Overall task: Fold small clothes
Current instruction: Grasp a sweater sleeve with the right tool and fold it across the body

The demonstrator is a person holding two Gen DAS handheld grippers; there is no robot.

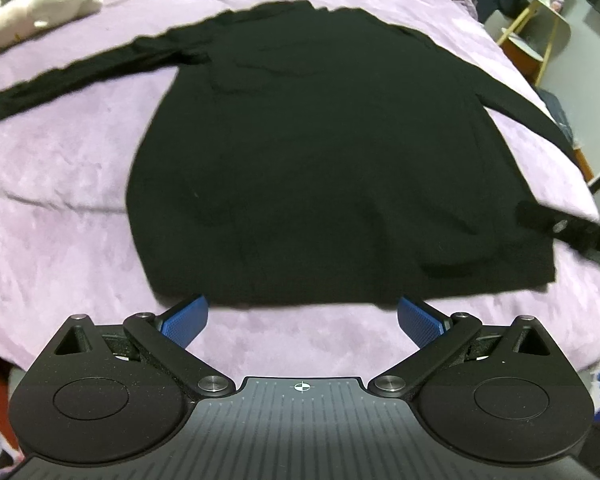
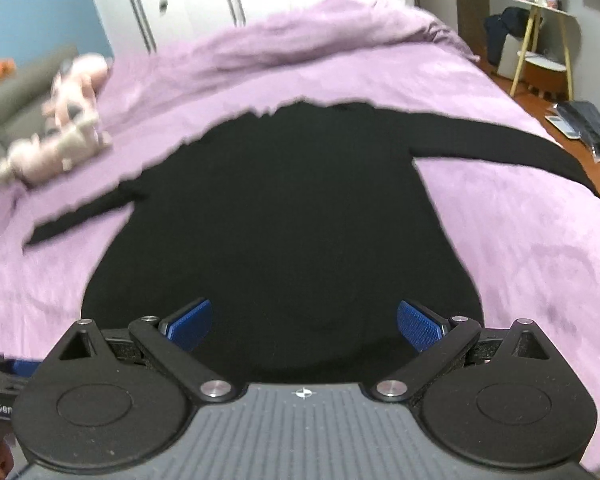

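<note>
black long-sleeved top (image 1: 300, 152) is laid flat on the purple bedspread (image 1: 60, 220) (sleeves outspread) ready for folding, both left gripper (image 1: 302, 320) and right gripper (image 2: 304, 320) held wide, empty, near its hem

Left tool (image 1: 303, 320) and right tool (image 2: 304, 322) both gape wide, empty

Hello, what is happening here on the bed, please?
A person holds a two-finger tool in each hand over a black long-sleeved top that lies flat on a purple bed cover, both sleeves spread out. The left tool is open at the hem, and the right tool is open above the lower part. Neither grips anything. No fold shows yet.
</note>
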